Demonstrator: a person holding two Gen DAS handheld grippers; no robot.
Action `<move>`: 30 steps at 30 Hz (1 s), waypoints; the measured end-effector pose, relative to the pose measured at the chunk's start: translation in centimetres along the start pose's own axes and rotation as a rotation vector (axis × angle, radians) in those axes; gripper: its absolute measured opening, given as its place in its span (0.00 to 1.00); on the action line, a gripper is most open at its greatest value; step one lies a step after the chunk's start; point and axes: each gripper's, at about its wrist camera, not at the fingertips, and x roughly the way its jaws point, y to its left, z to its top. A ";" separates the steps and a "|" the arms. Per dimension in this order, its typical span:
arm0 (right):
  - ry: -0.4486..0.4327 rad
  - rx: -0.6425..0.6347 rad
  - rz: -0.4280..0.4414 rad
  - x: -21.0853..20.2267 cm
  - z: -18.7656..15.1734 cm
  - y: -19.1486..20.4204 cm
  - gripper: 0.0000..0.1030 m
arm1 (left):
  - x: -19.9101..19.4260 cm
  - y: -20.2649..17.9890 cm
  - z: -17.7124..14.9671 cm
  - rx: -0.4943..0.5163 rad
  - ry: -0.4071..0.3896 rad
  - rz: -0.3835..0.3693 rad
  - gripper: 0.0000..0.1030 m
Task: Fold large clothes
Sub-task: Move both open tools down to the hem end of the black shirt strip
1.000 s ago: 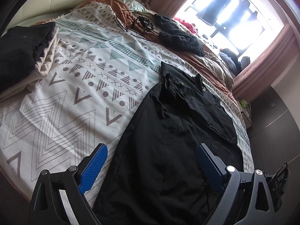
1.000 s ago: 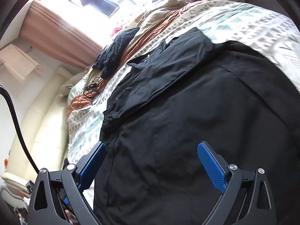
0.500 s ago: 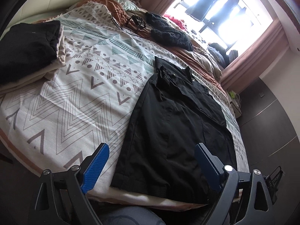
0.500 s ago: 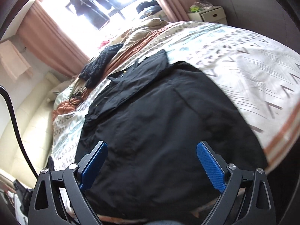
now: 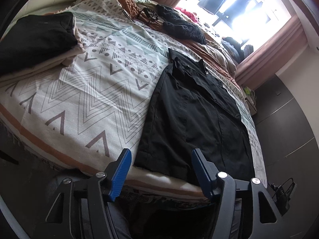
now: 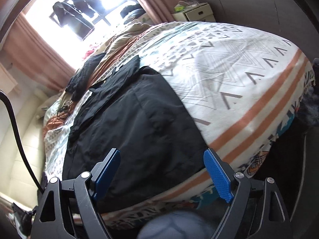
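A large black shirt (image 5: 191, 115) lies flat on the patterned bedspread (image 5: 83, 99), collar toward the window, its hem at the bed's near edge. In the right wrist view the same shirt (image 6: 131, 119) fills the middle. My left gripper (image 5: 161, 157) hovers just off the bed edge in front of the hem's left corner; its jaws are closing, and the blue pads do not press on the cloth. My right gripper (image 6: 161, 155) hangs over the hem's right part, its jaws also closing, apart from the fabric.
A folded pile of dark and beige clothes (image 5: 37, 39) sits at the left of the bed. A black knit garment (image 5: 183, 27) and tangled cables (image 5: 143, 16) lie near the window. A bedside cabinet (image 6: 197, 13) stands at the far right. A person's knee (image 6: 175, 227) shows below.
Both grippers have drawn back from over the shirt toward the bed's near edge, so the hem and mattress side now show. The left jaws have narrowed clearly, the right ones slightly.
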 end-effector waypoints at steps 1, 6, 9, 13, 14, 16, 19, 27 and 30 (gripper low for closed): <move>-0.006 0.005 -0.001 -0.3 -0.1 -0.4 0.84 | 0.2 0.2 -0.1 -0.006 0.009 0.002 0.58; -0.008 0.024 0.017 0.0 0.0 -1.8 0.84 | 1.0 1.1 -0.3 -0.008 0.025 0.005 0.58; -0.008 0.049 0.018 0.5 0.1 -2.6 0.81 | 2.1 1.7 0.1 -0.024 0.047 -0.005 0.57; -0.001 0.050 0.023 1.1 0.8 -3.2 0.77 | 4.1 2.1 0.3 -0.053 0.097 -0.062 0.56; -0.005 0.048 0.021 1.1 0.9 -3.3 0.77 | 4.4 2.1 0.2 -0.056 0.098 -0.067 0.56; -0.009 0.047 0.024 1.3 1.1 -3.6 0.75 | 5.5 1.9 0.2 -0.055 0.106 -0.071 0.56; -0.008 0.054 0.034 1.8 1.6 -4.2 0.75 | 7.3 1.7 0.4 -0.063 0.131 -0.080 0.56; -0.019 0.067 0.070 3.9 3.1 -5.2 0.75 | 9.5 2.7 1.1 -0.074 0.156 0.014 0.56; -0.004 0.056 0.078 5.1 3.8 -5.2 0.75 | 9.8 3.3 0.7 -0.091 0.164 0.000 0.56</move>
